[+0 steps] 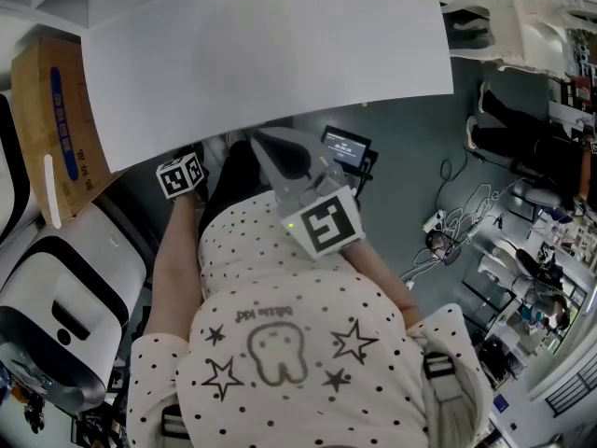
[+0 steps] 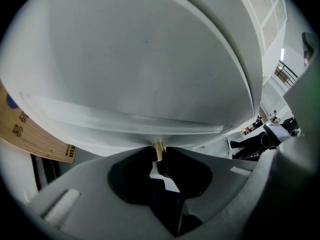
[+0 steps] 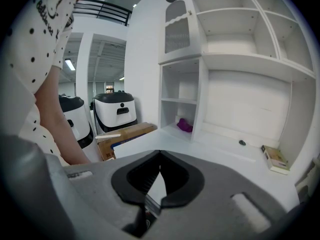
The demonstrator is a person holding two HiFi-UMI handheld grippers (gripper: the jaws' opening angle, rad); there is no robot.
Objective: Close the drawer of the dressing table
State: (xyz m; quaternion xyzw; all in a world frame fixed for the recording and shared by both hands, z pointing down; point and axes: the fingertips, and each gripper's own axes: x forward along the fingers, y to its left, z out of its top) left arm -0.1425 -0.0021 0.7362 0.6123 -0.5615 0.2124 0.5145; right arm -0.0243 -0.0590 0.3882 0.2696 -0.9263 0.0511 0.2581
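Drawer of the white dressing table, front tucked beneath the tabletop edge; left gripper clenched on its small brass knob (stem pinched between the tips); right gripper pressed shut on nothing, poised above the tabletop, facing open shelves.

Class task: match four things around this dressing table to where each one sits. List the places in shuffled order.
Things:
1 brass knob
2 purple object
3 cardboard box
4 small tan box

Places:
A in a shelf cubby
B beside the dressing table
C between the left tongs
D on the dressing table, far right

Pairs: 1-C; 2-A; 3-B; 4-D
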